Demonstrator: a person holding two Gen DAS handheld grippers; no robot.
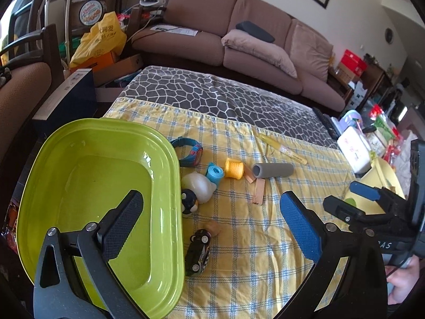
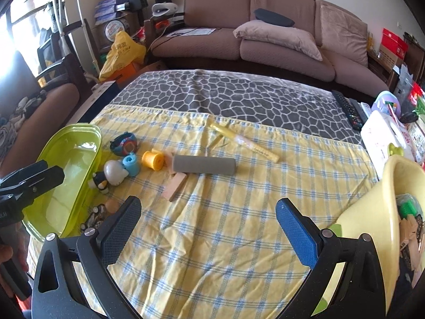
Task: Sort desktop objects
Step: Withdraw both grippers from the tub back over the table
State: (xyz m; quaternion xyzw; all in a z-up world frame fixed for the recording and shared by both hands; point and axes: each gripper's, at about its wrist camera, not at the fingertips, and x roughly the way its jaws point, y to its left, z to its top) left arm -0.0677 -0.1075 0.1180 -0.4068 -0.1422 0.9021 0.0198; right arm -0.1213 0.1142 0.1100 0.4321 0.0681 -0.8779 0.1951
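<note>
On the yellow checked cloth (image 2: 212, 226) lie a grey foam tube (image 1: 273, 170) (image 2: 204, 165), a yellow spool (image 1: 234, 168) (image 2: 152, 160), a blue roll (image 1: 214, 173) (image 2: 131, 163), a watch (image 1: 190, 152) (image 2: 124, 143), a white egg toy (image 1: 198, 183) (image 2: 114, 171), a penguin toy (image 1: 189, 202) (image 2: 98, 179), a toy car (image 1: 198, 252), wooden blocks (image 1: 259, 191) (image 2: 175, 183) and a yellow pen (image 1: 283, 148) (image 2: 244, 141). My left gripper (image 1: 212, 212) is open over the green tub's (image 1: 47, 164) (image 2: 91, 133) right rim. My right gripper (image 2: 209, 220) is open above bare cloth.
A pale yellow tub (image 2: 372, 202) (image 1: 379, 175) with items inside stands at the right edge. A white case (image 2: 385, 135), remote controls (image 2: 348, 106) and clutter sit at the far right. A grey patterned cloth (image 2: 239, 95) covers the far table, with a sofa (image 2: 252, 40) behind.
</note>
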